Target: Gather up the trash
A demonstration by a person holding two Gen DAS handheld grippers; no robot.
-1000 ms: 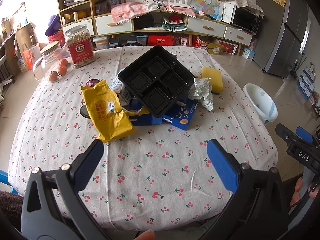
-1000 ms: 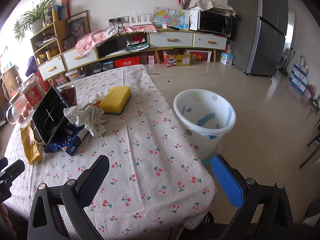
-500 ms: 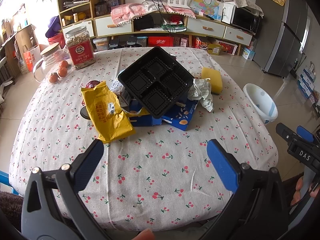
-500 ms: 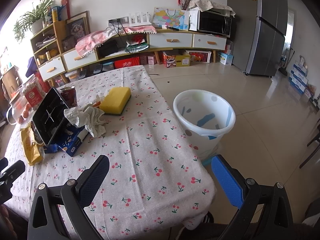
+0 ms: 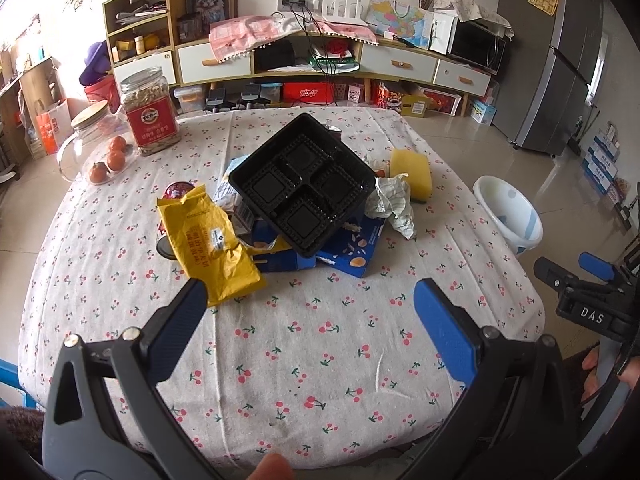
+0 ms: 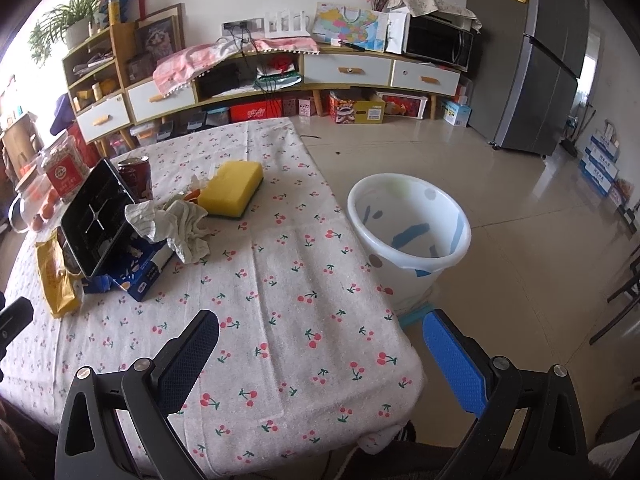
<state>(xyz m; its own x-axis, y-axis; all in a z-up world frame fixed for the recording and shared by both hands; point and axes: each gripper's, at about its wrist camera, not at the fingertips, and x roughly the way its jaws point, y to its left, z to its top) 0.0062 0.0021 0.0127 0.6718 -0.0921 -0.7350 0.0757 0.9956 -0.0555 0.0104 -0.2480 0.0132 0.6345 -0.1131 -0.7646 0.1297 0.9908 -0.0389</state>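
Note:
A pile of trash lies mid-table: a black compartment tray (image 5: pixel 302 184) tilted on a blue box (image 5: pixel 348 246), a yellow bag (image 5: pixel 208 244) at its left, crumpled paper (image 5: pixel 392 202) at its right. My left gripper (image 5: pixel 310 308) is open over the near tablecloth, short of the pile, holding nothing. My right gripper (image 6: pixel 320 340) is open above the table's near right corner, also holding nothing. In the right wrist view the tray (image 6: pixel 98 222), paper (image 6: pixel 176 226) and bag (image 6: pixel 54 280) lie far left. A white bin (image 6: pixel 408 232) stands on the floor beside the table.
A yellow sponge (image 5: pixel 410 174), a red can (image 6: pixel 136 174), a red-labelled jar (image 5: pixel 150 112) and a glass jar of oranges (image 5: pixel 96 152) stand on the cherry-print tablecloth (image 5: pixel 312 360). The bin (image 5: pixel 508 212) is off the table's right edge. Shelves and a fridge (image 6: pixel 548 64) line the back.
Both views have shifted only slightly; the pile and bin stay put. Both grippers remain open.

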